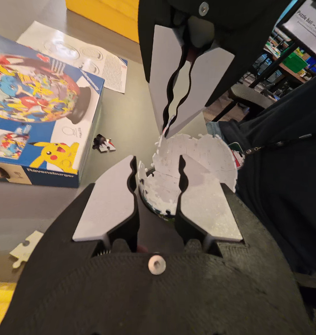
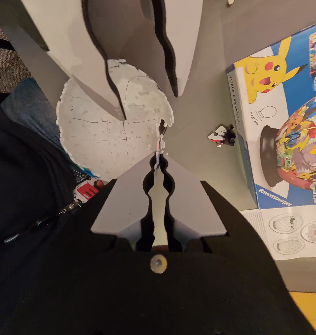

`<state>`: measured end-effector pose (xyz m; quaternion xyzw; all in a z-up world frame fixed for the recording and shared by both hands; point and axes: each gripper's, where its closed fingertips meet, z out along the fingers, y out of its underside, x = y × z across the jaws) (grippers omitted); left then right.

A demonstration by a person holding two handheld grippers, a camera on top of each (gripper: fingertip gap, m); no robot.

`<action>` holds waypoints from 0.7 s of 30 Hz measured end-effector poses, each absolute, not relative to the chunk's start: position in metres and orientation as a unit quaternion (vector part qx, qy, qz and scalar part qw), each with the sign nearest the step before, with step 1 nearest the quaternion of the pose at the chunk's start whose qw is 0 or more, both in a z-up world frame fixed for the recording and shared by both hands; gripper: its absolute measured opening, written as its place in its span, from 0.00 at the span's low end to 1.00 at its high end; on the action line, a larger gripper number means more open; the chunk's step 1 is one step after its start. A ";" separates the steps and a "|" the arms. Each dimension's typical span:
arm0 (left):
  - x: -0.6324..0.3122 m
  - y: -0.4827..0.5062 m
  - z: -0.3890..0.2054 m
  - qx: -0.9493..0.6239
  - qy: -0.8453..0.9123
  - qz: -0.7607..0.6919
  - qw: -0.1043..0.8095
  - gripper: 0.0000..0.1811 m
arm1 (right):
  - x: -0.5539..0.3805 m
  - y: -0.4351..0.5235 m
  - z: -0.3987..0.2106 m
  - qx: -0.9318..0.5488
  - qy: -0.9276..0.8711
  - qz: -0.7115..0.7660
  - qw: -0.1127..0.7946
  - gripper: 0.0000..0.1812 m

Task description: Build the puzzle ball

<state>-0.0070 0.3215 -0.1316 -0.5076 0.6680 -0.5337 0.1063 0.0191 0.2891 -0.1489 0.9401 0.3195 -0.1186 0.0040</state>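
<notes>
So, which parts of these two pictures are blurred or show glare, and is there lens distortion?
Left wrist view: the puzzle box is smeared by motion blur, the instruction sheet carries bright glare, and the wide lens bends the table edges. Right wrist view: the box is sharper, the left gripper at the top is soft, and the half-built puzzle ball is evenly lit.

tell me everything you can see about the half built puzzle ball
The puzzle ball is an unfinished curved shell seen from inside: matte white interlocking pieces, seams visible, jagged knobby rim, colourful print showing only at the outer edge. It sits at the grey table's near edge. One left gripper finger reaches inside; the right gripper presses a piece against the rim.
</notes>
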 end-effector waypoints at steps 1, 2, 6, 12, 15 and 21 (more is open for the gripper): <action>-0.008 0.320 -0.133 -0.506 0.669 -0.534 0.106 0.25 | 0.019 0.289 -0.152 0.942 0.316 -0.117 0.007 0.00; -0.009 0.320 -0.135 -0.505 0.669 -0.535 0.106 0.25 | 0.019 0.289 -0.155 0.944 0.311 -0.115 0.009 0.00; -0.011 0.316 -0.140 -0.502 0.673 -0.534 0.100 0.26 | 0.017 0.287 -0.166 0.947 0.303 -0.105 0.017 0.00; -0.011 0.318 -0.146 -0.511 0.675 -0.524 0.091 0.27 | 0.016 0.288 -0.178 0.951 0.298 -0.086 0.023 0.00; -0.012 0.316 -0.149 -0.514 0.676 -0.522 0.076 0.26 | 0.018 0.288 -0.180 0.955 0.283 -0.085 0.022 0.00; -0.012 0.315 -0.151 -0.522 0.674 -0.519 0.064 0.27 | 0.021 0.288 -0.184 0.958 0.277 -0.076 0.022 0.00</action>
